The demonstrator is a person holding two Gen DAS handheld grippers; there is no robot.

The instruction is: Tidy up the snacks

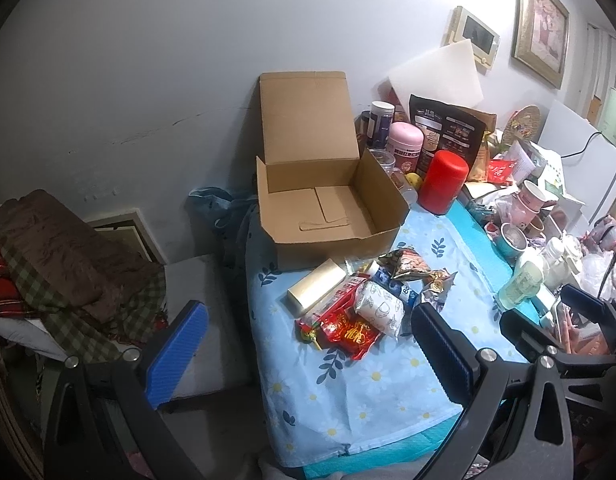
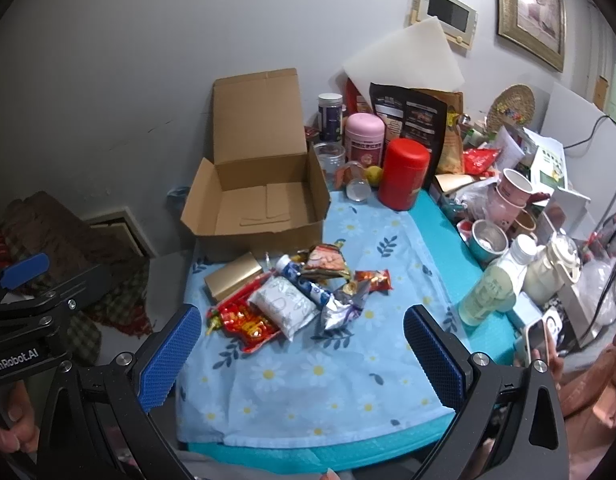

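Left claw (image 1: 308, 356) and right claw (image 2: 304, 356): both spread wide, holding nothing. Snacks (image 2: 292, 300) piled mid-table (image 2: 308, 400), just before the open cardboard box (image 2: 260, 208). Near table edge bare.

snack pile (image 2: 292, 300), beside open cardboard box (image 2: 264, 204)

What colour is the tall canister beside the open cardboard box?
Red canister, clearest in the right wrist view.
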